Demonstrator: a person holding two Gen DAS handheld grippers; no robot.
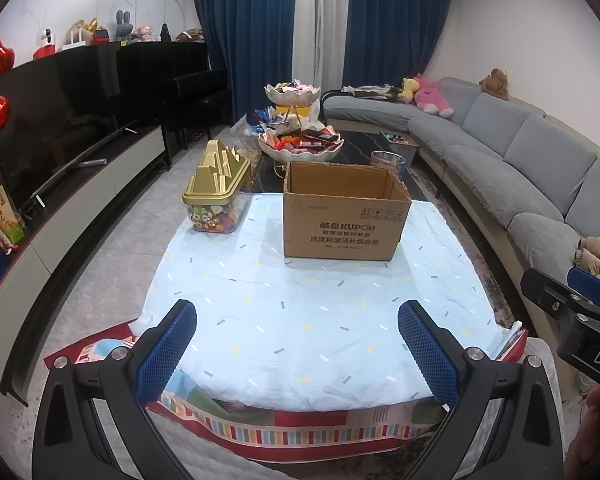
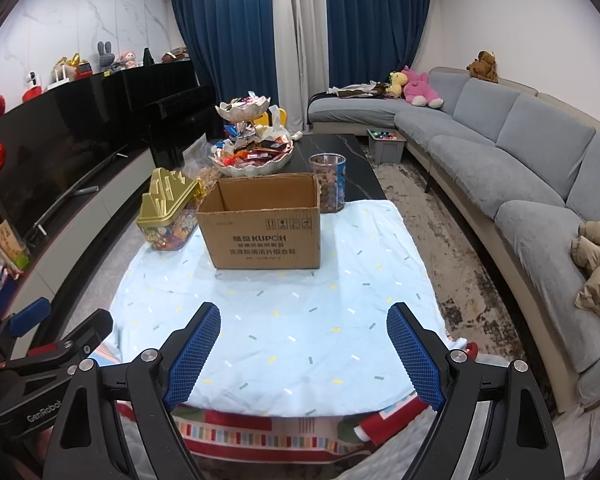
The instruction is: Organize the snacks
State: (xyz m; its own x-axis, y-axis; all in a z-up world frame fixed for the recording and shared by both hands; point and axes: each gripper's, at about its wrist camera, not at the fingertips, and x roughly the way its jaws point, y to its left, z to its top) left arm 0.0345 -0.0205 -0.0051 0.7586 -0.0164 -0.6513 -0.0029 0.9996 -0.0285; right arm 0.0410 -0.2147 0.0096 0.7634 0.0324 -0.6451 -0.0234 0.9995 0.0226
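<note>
We saw a grey sofa (image 2: 512,148) curving along the room well to the right of both tongs, and a dark TV (image 1: 60,120) on its stand far to their left. Straight ahead of the tongs lay a pale blue cloth (image 1: 300,300) spread over the near end of a dark table (image 2: 340,152), with a red patterned cloth (image 1: 300,428) showing under its near edge.

On the blue cloth, ahead of both tongs, stood an open cardboard box (image 1: 342,220), upright, its flaps up; we could not see what lay inside. Just left of the box sat a clear candy tub (image 1: 216,196) with a gold lid, full of bright wrapped sweets. Behind the box, farther from the tongs, a tiered snack dish (image 2: 252,156) held wrapped snacks on both levels. A clear jar (image 2: 328,184) of brown round snacks stood just behind the box's right corner. A grey bin (image 2: 386,146) sat on the floor near the sofa.

Our left tongs (image 1: 298,344) hung above the near edge of the blue cloth, blue pads spread wide with nothing between them. Our right tongs (image 2: 304,350) hung likewise, pads wide apart and holding nothing. Each pair showed at the edge of the other's view, side by side.
</note>
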